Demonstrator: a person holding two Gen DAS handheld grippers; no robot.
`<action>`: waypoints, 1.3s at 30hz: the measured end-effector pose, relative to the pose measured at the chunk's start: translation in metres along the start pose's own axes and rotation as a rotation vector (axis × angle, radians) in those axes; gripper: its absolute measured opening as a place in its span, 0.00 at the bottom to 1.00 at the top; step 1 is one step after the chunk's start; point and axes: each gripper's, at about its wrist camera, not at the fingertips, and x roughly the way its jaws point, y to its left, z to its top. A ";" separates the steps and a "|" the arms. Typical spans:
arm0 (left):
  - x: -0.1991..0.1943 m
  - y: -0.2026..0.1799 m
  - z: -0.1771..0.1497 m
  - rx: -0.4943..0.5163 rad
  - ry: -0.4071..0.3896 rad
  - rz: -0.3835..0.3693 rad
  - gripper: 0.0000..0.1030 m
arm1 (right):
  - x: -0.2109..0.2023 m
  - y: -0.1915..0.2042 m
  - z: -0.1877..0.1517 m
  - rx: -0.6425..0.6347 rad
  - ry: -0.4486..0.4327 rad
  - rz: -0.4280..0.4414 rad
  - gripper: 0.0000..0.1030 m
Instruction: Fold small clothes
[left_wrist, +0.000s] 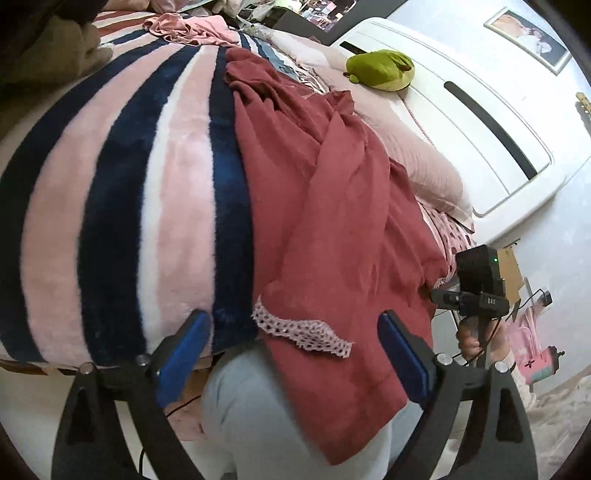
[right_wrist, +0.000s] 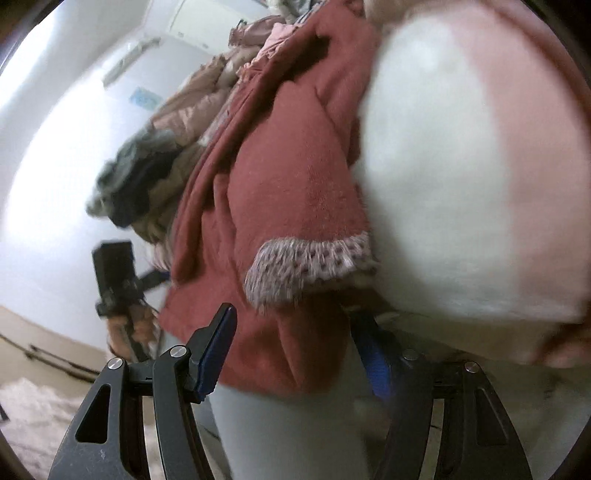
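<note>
Open striped blanket left of red garment, pillow and green plush crowding right side – clothes heap blocking far end.

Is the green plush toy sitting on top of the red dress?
No, the green plush toy sits far back on the pink pillow by the white headboard, apart from the red dress.

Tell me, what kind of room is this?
Most likely a bedroom: a striped fleece blanket covers a bed, a pink pillow lies against a white headboard, and a red garment waits for folding.
</note>
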 end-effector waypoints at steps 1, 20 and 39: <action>0.002 -0.003 0.000 0.001 0.004 0.005 0.87 | 0.006 -0.001 0.001 0.019 -0.006 0.032 0.56; 0.017 -0.012 0.004 -0.124 -0.088 -0.149 0.02 | 0.004 0.029 0.014 -0.054 -0.102 0.120 0.08; -0.114 -0.086 -0.044 0.073 -0.303 -0.117 0.02 | -0.079 0.120 -0.034 -0.236 -0.257 0.193 0.05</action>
